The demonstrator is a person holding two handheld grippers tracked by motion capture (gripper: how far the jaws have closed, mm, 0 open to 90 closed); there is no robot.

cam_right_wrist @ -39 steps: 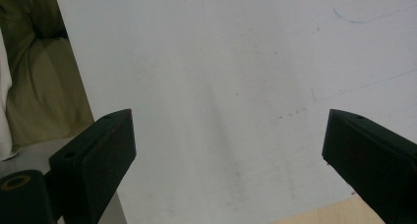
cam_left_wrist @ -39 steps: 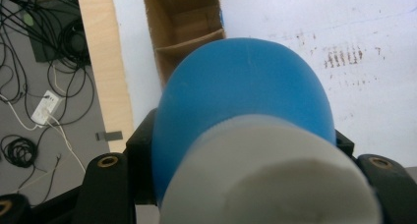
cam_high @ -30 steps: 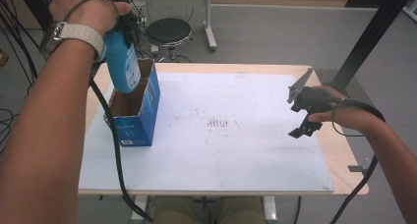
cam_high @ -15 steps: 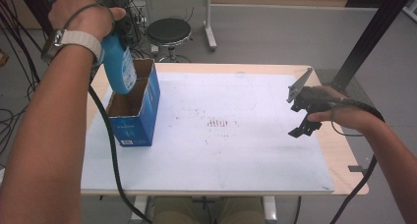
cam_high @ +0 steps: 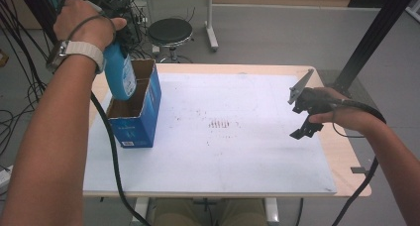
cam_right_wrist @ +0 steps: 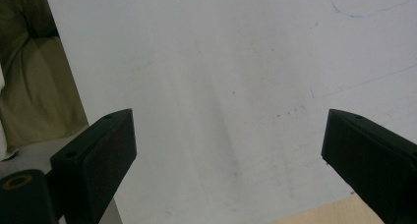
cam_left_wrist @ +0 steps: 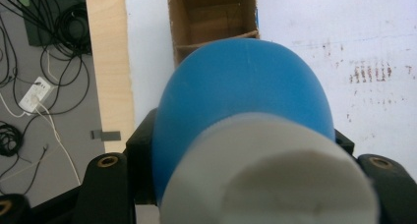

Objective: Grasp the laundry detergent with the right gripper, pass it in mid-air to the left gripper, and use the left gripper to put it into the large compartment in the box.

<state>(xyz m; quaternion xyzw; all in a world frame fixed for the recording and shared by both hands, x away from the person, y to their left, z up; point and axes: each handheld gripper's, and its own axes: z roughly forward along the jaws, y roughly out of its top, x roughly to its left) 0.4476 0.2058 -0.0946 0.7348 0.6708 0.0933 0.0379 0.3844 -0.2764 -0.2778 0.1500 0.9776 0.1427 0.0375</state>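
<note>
Your left hand-held gripper has its jaws clamped on a blue plastic bottle with a white cap, which hangs just below it, base dipping into the open blue cardboard box beneath. Your right hand-held gripper stands wide open and empty above the white tabletop.

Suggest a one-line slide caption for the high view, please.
Left gripper lowers a blue bottle into an open cardboard box while the right gripper waits, jaws open, over the white table.
</note>
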